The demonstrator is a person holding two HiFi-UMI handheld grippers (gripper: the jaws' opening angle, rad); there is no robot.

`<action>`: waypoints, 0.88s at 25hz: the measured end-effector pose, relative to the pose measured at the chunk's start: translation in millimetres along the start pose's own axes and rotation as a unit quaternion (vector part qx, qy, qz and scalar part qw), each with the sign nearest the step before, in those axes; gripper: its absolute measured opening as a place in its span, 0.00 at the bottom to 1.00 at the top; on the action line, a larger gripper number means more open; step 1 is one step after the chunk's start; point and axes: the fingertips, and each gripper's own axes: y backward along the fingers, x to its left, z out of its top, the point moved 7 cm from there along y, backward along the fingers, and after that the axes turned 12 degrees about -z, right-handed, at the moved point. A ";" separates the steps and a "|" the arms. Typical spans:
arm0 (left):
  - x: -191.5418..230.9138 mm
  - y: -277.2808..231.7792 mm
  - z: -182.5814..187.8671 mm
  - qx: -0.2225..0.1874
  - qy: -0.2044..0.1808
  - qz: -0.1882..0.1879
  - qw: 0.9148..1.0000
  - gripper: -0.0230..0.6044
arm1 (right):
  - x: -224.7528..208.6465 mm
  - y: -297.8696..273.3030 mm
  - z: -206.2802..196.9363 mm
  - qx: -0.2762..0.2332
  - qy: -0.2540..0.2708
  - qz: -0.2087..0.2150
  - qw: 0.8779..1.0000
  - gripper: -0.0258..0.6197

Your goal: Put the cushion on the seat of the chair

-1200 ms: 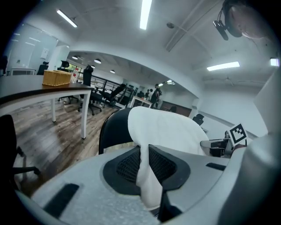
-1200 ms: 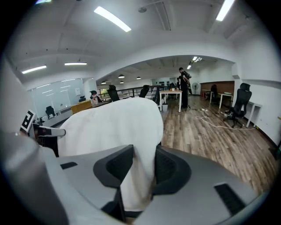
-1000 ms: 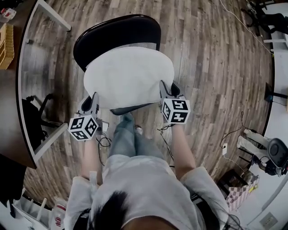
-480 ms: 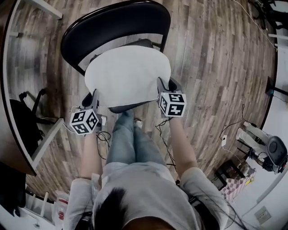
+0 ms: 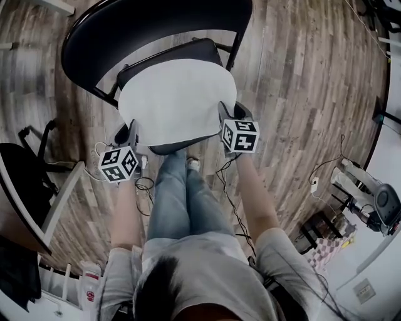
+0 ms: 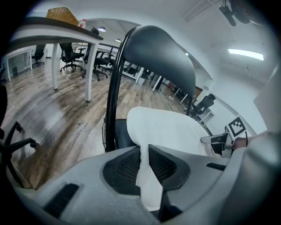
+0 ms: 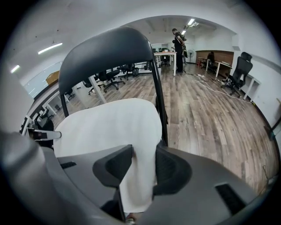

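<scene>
jeans-clad legs point(image 5: 178, 200) stand just in front of the chair point(image 5: 188, 19). to their left, the left hand-held gripper point(image 5: 131, 130) is clamped narrow on the near left edge of the white cushion point(image 5: 178, 100), with the fabric pinched thin between its pads. to their right, the right hand-held gripper point(image 5: 227, 114) has the near right edge between its jaws, which are opening. a thicker fold of fabric fills that gap and touches both pads. both tools point down and forward. the cushion is spread over the seat point(image 5: 170, 148), covering nearly all of it, with only a dark strip of the front edge showing beneath. whether it lies fully on the seat i cannot tell. beyond it the black curved backrest point(image 5: 113, 37) rises on a black tube frame. wood-plank floor point(image 5: 301, 94) runs all around. further off, the left gripper view shows a bench point(image 6: 52, 27) carrying a woven basket point(image 6: 63, 15). the right gripper view shows a standing figure point(image 7: 179, 44) far down the room.
</scene>
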 end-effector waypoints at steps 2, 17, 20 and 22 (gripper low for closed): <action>6.5 -6.1 -10.3 0.007 0.005 0.004 1.000 0.11 | 2.5 -10.2 -5.9 0.007 0.014 -0.002 1.000 0.24; 36.5 -35.7 -37.4 0.050 -0.005 0.017 0.999 0.14 | -3.9 -60.3 -31.0 0.047 0.038 -0.048 0.997 0.33; 38.3 -39.3 -38.0 0.060 -0.009 0.019 0.998 0.15 | -5.5 -64.4 -37.1 0.051 0.029 -0.057 0.997 0.33; 39.5 -39.5 -38.0 0.063 -0.010 0.019 0.998 0.17 | -5.2 -65.1 -37.7 0.051 0.023 -0.057 0.997 0.33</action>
